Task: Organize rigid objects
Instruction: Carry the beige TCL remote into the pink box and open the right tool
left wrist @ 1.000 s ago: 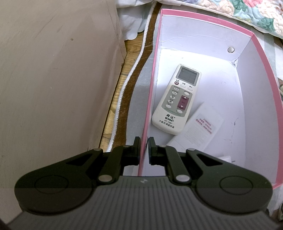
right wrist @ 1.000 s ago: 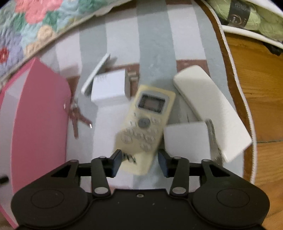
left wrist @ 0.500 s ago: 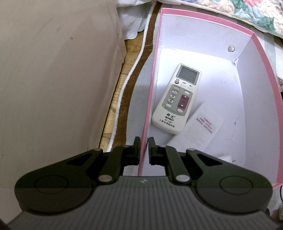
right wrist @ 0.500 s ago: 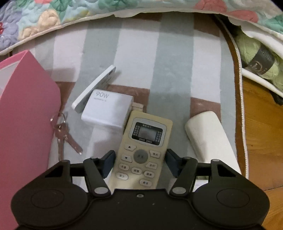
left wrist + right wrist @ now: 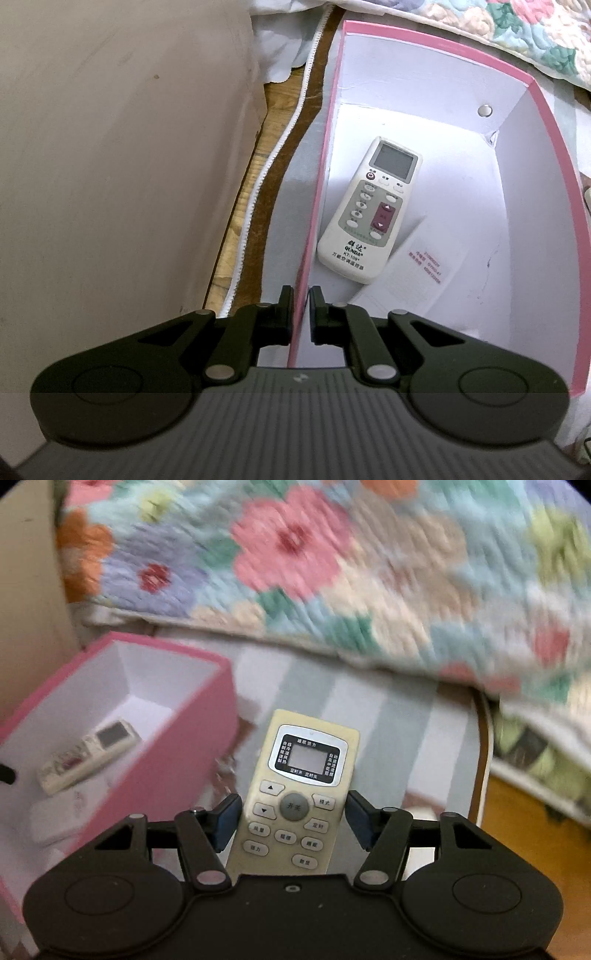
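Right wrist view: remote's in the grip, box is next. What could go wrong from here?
The cream remote is pinched only at its lower half by the right gripper, so it may pivot or slip. A white remote and a card already lie in the pink box, so it may land on them.

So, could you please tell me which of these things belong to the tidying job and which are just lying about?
Job:
- cream-yellow remote control, in right gripper
- pink cardboard box, wall pinched by left gripper
- white grey-buttoned remote, boxed

Lying about:
- floral quilt
- striped rug
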Demonstrator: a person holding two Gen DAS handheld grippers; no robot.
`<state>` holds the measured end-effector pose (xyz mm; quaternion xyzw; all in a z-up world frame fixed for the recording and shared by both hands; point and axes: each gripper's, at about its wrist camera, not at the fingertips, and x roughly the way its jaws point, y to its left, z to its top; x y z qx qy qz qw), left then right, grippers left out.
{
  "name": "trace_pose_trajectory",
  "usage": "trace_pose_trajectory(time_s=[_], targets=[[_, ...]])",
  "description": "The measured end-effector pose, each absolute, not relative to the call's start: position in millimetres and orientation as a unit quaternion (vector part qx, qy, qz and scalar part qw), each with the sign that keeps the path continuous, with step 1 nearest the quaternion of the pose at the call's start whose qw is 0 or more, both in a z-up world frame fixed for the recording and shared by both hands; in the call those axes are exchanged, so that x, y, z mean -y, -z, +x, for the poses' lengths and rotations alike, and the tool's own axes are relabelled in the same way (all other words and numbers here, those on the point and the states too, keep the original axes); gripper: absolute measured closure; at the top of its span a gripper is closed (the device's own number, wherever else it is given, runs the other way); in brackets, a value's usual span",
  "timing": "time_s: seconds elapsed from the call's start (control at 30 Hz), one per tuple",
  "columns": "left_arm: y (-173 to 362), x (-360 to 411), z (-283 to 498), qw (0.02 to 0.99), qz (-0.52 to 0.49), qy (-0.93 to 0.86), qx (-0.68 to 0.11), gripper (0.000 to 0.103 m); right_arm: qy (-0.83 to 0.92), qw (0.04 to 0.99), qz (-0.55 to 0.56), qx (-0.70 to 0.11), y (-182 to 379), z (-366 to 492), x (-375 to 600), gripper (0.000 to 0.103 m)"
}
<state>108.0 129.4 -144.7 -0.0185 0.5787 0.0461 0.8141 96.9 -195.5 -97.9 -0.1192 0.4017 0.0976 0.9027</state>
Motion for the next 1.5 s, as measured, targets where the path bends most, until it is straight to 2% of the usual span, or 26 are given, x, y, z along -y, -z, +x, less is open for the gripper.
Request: trace_pose_trajectory(time_s=[0.2, 0.33, 0.47, 0.63, 0.8, 1.23, 1.3, 1.37, 1.5], targets=[[143.5, -123.9, 107.0, 0.817, 0.001, -0.043, -0.575, 0.095, -0.195, 0.891, -0.184, -0.365, 53.5, 98.4, 145.7, 0.036], [142.3, -124.6, 108.2, 0.817, -0.004, -0.041, -0.575, 0.096, -0.273, 0.860, -0.230, -0.364, 44.2, 105.8, 99.8, 0.036], [140.8, -121.6, 106.6, 0.819, 0.007, -0.038, -0.573, 0.095, -0.340, 0.782, -0.384, -0.354, 62.8, 118.3, 39.5, 0.036], [139.0, -124.9, 106.0, 0.821, -0.002, -0.032, -0.570, 0.096, -0.387, 0.686, -0.487, -0.377, 99.9, 142.9, -0.8, 0.037], [132.6, -124.9, 97.8, 0.828, 0.005, -0.026, -0.560, 0.096, -0.398, 0.625, -0.572, -0.352, 132.6, 159.0, -19.5, 0.037], [135.4, -129.5, 97.3, 0.828, -0.005, -0.022, -0.561, 0.097, -0.433, 0.564, -0.610, -0.349, 186.7, 185.0, -46.4, 0.037], [135.6, -130.5, 98.3, 0.827, -0.005, -0.020, -0.561, 0.097, -0.428, 0.568, -0.611, -0.347, 187.6, 187.7, -48.9, 0.036], [135.8, -130.0, 99.0, 0.827, -0.004, -0.021, -0.562, 0.097, -0.424, 0.571, -0.610, -0.350, 185.0, 184.3, -50.6, 0.031], [136.7, -127.8, 99.7, 0.827, 0.000, -0.023, -0.562, 0.097, -0.415, 0.616, -0.564, -0.360, 163.0, 182.3, -46.9, 0.031]])
